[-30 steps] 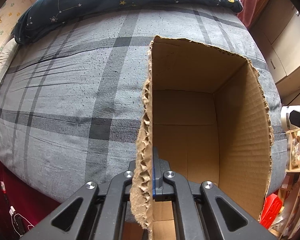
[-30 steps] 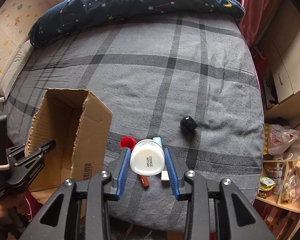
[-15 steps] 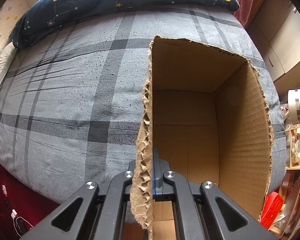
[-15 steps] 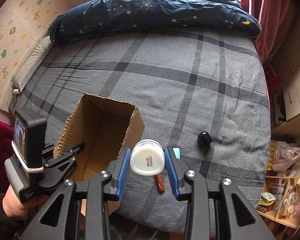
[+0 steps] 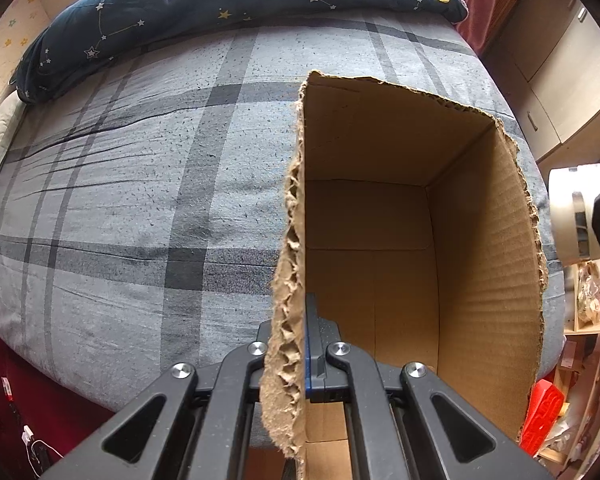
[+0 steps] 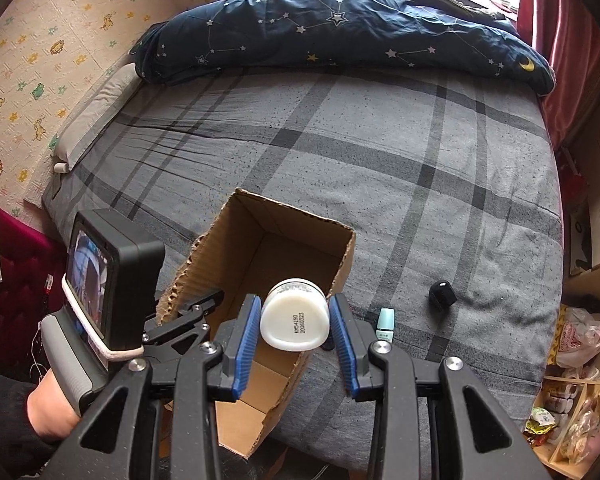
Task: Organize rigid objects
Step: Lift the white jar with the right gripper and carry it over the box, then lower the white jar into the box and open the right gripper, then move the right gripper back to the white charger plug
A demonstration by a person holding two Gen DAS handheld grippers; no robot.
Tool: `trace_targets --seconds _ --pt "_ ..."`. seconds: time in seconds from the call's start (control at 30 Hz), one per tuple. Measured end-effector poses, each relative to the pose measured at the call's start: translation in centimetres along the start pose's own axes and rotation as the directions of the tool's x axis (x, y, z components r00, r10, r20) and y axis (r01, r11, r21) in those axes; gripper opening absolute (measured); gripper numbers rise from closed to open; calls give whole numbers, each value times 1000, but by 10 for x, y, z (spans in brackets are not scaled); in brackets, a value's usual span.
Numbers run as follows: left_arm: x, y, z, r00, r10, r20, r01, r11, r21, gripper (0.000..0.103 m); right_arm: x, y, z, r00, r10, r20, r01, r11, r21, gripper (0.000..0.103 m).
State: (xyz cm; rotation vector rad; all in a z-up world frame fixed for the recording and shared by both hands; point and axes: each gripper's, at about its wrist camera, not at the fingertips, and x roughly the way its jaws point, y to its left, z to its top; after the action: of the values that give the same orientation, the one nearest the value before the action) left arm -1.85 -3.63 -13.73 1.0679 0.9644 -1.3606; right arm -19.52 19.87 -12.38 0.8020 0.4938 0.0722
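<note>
My left gripper (image 5: 304, 344) is shut on the torn left wall of an open cardboard box (image 5: 480, 280) at the bed's near edge; the box is empty inside. It also shows in the right wrist view (image 6: 196, 312), clamped on the box (image 6: 276, 248). My right gripper (image 6: 294, 326) is shut on a white jar (image 6: 294, 320), base toward the camera, and holds it over the box's right wall. The jar shows at the right edge of the left wrist view (image 5: 572, 216).
A small black object (image 6: 443, 293) and a pale green tube (image 6: 385, 323) lie on the grey plaid bed (image 6: 380, 152) right of the box. A dark blue star duvet (image 6: 340, 28) lies at the far end. Shelves and bags (image 6: 572, 412) stand at the right.
My right gripper has carried the white jar up and left, from the bed beside the box to above the box's right wall. The left gripper keeps its hold on the box wall.
</note>
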Motion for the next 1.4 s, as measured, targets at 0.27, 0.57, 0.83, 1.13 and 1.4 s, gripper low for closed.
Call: trace_targets --seconds 0.27,0.57,0.83,1.13,1.4 --pt "-1 -6 3 1000 -3 1 3 1000 -24 2 15 7 -1 1000 17 7 -17 1000 -5 38" --pt "-3 -9 3 1000 -5 6 5 998 -56 2 30 10 0 1000 24 10 -24 1000 -16 38" --pt "-2 -6 1 1000 6 12 -5 995 -95 2 35 10 0 999 30 16 -30 1000 -9 39" --pt "-1 -1 0 1000 23 15 -21 989 -145 2 23 12 5 996 -47 82 51 998 -44 67" --pt "0 4 -1 999 41 10 -39 982 -185 2 21 2 5 991 -82 105 86 996 -35 103"
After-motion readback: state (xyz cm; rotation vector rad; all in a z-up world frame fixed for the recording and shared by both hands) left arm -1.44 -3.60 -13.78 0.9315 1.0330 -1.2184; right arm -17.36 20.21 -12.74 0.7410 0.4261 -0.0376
